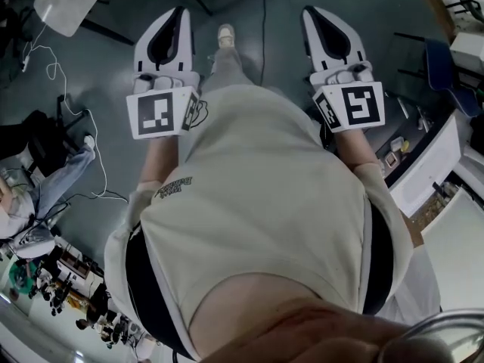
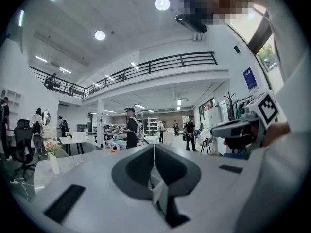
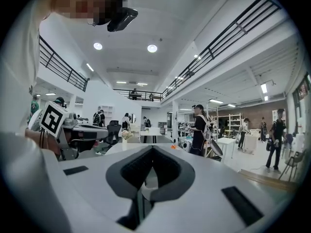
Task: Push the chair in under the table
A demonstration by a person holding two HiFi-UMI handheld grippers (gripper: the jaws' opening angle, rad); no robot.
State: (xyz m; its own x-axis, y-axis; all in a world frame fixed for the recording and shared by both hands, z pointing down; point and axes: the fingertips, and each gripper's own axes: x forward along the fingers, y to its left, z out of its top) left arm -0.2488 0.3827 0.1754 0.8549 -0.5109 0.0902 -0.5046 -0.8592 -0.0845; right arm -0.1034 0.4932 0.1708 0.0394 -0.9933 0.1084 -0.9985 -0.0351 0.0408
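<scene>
While the person stands over the grey floor in a cream shirt, the left tool at the upper left of the head view and the right tool at the upper right both point ahead, each with its jaws closed together on nothing. A blue chair sits near the upper right edge, well apart from both tools; whether it is the one to push I cannot tell.
</scene>
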